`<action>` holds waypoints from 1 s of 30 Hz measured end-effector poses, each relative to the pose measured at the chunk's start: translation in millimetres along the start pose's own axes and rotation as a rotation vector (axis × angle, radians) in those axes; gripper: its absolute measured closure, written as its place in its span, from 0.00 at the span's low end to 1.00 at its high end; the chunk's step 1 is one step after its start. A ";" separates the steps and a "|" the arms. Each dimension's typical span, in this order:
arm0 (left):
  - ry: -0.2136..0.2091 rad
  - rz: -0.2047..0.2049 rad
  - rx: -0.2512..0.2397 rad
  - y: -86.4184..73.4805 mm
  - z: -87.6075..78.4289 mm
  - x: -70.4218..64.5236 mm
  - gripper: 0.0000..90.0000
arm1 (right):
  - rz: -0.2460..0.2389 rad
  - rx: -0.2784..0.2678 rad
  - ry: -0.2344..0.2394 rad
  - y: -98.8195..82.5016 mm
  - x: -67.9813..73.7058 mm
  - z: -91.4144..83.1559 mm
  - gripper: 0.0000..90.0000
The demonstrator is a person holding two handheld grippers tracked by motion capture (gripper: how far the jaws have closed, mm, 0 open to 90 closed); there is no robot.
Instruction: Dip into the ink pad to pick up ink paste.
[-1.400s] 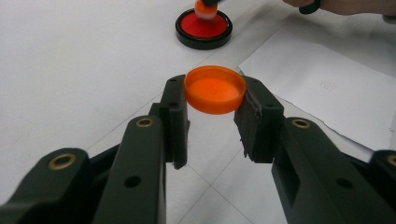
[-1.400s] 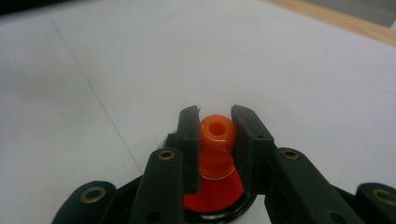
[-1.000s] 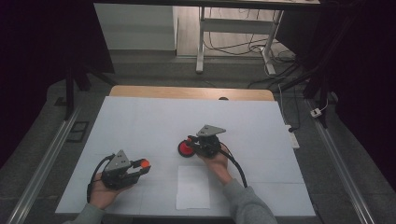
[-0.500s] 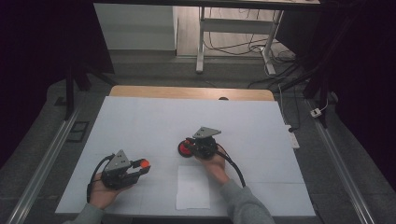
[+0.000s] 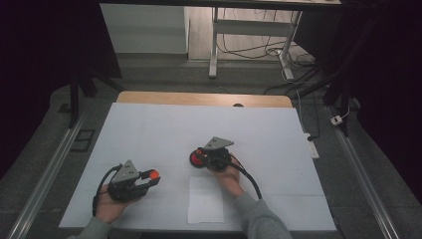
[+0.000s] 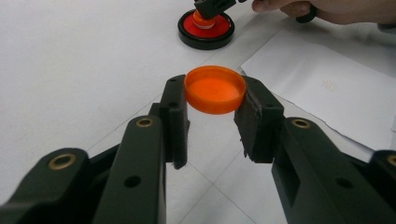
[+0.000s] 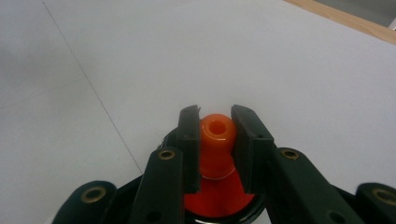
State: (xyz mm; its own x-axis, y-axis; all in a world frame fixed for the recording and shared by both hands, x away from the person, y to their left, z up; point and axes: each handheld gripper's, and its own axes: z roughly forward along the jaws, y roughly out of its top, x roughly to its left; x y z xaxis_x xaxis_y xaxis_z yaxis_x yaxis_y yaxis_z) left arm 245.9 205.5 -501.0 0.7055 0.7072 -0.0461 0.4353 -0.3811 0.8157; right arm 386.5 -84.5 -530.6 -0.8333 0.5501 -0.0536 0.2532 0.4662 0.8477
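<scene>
A flat orange cap (image 6: 215,88) is pinched by its rim between the pads of my left gripper (image 6: 215,100), just above the white table cover. In the high view this gripper (image 5: 151,177) lies at the front left with the cap (image 5: 154,175) at its tip. My right gripper (image 7: 215,126) is shut on an orange spout (image 7: 216,135) that rises from a round red base with a black rim (image 7: 215,200). This red base (image 5: 197,159) rests on the table near the middle, and the left gripper view has it (image 6: 205,29) at the top.
A loose white paper sheet (image 5: 205,199) lies near the front edge between the two hands. The white table cover (image 5: 164,129) ends at a wooden strip (image 5: 199,98) at the back. A black cable (image 5: 251,181) trails from the right gripper.
</scene>
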 end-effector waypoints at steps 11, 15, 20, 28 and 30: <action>0.001 0.005 0.002 0.4 0.4 -1.8 0.72 | 0.002 0.012 -0.001 0.8 -0.3 0.1 0.81; 0.000 0.005 0.003 0.3 0.5 -1.8 0.72 | 0.001 0.012 0.000 0.7 -0.4 0.2 0.81; 0.000 0.006 0.003 0.2 0.5 -1.7 0.72 | -0.003 0.010 0.000 0.9 -0.2 0.5 0.81; 0.000 0.006 0.003 0.4 0.6 -1.8 0.72 | 0.000 0.013 -0.001 0.8 -0.3 0.3 0.81; 0.002 0.005 0.003 0.4 0.7 -1.8 0.72 | 0.001 0.012 -0.002 0.9 -0.1 0.4 0.81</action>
State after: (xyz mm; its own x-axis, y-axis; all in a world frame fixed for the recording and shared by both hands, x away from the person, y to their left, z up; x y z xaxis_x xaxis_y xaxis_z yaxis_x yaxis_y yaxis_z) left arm 245.2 203.7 -501.0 0.7066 0.7065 -0.0407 0.4334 -0.3866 0.8141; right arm 387.0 -83.9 -530.1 -0.8322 0.5518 -0.0538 0.2601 0.4742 0.8411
